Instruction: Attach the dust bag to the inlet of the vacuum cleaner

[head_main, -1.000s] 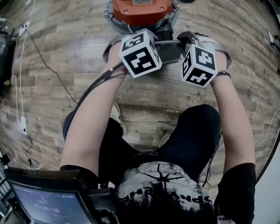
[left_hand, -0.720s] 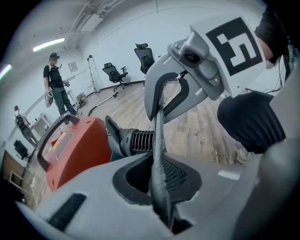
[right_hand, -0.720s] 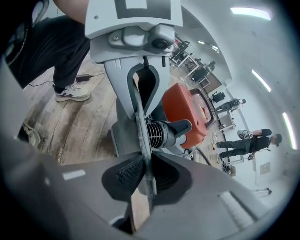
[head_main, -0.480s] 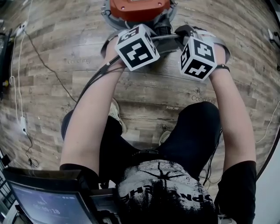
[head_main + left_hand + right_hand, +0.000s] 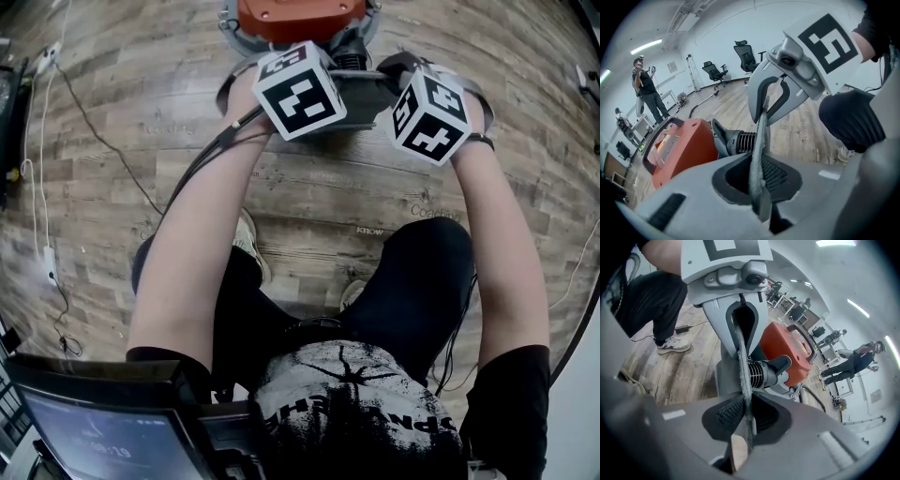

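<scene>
**Dust bag gripped, not yet on the inlet**

I am holding the dust bag [image 5: 761,136] up between both tools, near the vacuum cleaner [image 5: 679,150] on the floor [image 5: 122,169]. My left hand-held gripper [image 5: 759,187] is nearly closed on one edge, its jaws opening slightly with the fabric between them. My right hand-held gripper [image 5: 743,423] is pinching the other edge. The bag seems to be hanging just short of the inlet [image 5: 761,373], so I am judging that lining it up and pushing it on is all left to do.

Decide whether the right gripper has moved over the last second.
No. Shut on the dust bag, the right gripper keeps its place against the orange vacuum cleaner, at most edging slightly toward it.
</scene>
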Demonstrator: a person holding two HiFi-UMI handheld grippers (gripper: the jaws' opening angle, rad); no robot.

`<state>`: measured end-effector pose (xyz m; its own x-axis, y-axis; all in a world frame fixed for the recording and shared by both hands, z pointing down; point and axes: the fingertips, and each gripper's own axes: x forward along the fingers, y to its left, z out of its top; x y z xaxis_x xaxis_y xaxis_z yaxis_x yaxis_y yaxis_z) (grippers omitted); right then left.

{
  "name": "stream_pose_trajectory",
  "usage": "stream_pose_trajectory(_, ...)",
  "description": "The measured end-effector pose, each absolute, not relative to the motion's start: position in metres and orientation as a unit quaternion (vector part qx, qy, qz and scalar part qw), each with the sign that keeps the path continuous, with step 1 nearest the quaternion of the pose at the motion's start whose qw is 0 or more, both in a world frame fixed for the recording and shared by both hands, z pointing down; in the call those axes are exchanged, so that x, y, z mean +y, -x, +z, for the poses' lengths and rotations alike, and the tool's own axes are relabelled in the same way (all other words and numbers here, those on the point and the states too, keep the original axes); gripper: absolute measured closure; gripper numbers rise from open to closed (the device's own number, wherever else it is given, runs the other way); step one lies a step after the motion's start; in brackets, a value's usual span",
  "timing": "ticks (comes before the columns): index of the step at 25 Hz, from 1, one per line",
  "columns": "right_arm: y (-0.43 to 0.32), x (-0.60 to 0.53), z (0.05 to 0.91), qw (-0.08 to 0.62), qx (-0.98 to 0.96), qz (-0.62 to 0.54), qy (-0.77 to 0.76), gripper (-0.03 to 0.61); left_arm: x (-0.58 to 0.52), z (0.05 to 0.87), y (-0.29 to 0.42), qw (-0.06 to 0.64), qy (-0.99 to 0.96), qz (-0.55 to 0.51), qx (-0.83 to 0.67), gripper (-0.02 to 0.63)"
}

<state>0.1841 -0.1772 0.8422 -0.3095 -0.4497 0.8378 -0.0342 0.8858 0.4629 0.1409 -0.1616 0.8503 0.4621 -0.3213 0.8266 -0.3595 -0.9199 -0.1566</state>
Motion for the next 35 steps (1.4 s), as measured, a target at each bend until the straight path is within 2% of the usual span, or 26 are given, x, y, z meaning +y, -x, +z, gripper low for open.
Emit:
stream_pose_trajectory(4,-0.187,-0.178,0.842,0.572,-0.783,-0.188,-0.156,0.532,-0.157,0.853,-0.148,0.059,-0.872,0.444,-0.199,0.572)
stream_pose_trajectory(10,-0.187,-0.179,0.84,0.573,-0.779,-0.198,-0.161,0.525,-0.156,0.853,-0.151,0.048,-0.87,0.444,-0.208,0.571)
stream_pose_trajectory(12,-0.188,-0.179,0.841,0.571,-0.779,-0.196,-0.166,0.518,-0.158,0.852,-0.147,0.043,-0.864,0.449,-0.222,0.545)
stream_pose_trajectory(15,-0.188,-0.177,0.845,0.567,-0.781,-0.2,-0.171,0.476,-0.157,0.852,-0.141,0.046,-0.86,0.449,-0.236,0.477)
stream_pose_trajectory(19,-0.186,-0.175,0.85,0.555,-0.79,-0.188,-0.178,0.371,-0.154,0.863,-0.136,0.023,-0.851,0.466,-0.241,0.428)
stream_pose_trajectory(26,-0.181,-0.17,0.845,0.54,-0.801,-0.186,-0.179,0.327,-0.157,0.859,-0.136,0.003,-0.852,0.453,-0.263,0.387)
stream_pose_trajectory(32,-0.179,-0.164,0.836,0.496,-0.834,-0.152,-0.189,0.318,-0.156,0.84,-0.135,0.016,-0.866,0.412,-0.284,0.379)
stream_pose_trajectory(35,-0.178,-0.152,0.815,0.447,-0.862,-0.126,-0.205,0.355,-0.142,0.811,-0.14,0.036,-0.884,0.35,-0.308,0.406)
